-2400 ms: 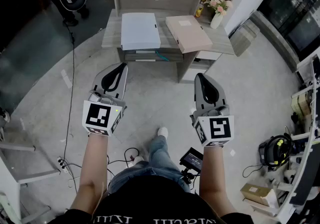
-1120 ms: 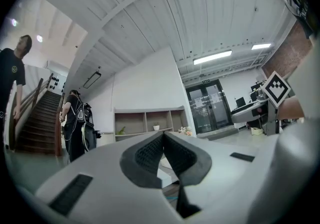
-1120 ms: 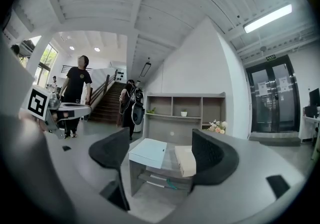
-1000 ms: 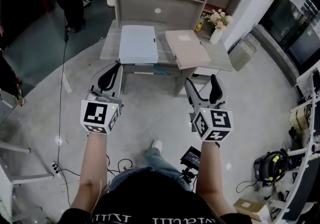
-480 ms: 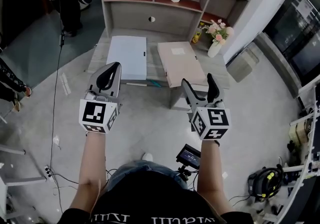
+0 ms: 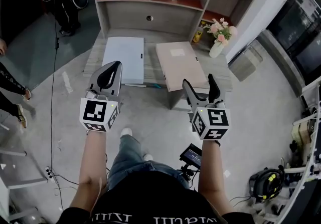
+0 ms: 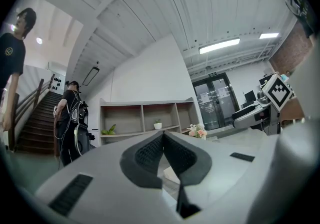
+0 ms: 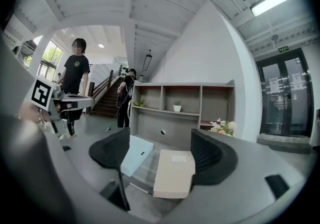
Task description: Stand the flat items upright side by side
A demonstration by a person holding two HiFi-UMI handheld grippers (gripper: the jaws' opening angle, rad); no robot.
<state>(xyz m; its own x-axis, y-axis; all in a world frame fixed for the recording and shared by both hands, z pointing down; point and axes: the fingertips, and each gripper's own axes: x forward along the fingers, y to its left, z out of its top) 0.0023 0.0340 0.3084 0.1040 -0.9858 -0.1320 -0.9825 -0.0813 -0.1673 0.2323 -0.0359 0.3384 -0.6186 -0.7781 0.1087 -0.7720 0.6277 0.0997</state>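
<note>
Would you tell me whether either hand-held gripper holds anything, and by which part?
Nothing is held. The left hand-held gripper is shut and empty; the right hand-held gripper is open and empty. The blue box and beige box lie on the desk.

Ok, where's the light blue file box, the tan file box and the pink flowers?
light blue file box (image 6: 124, 60): head view, middle of its flat top.
tan file box (image 6: 181, 67): head view, middle of its flat top.
pink flowers (image 6: 219, 29): head view, on the blooms.
</note>
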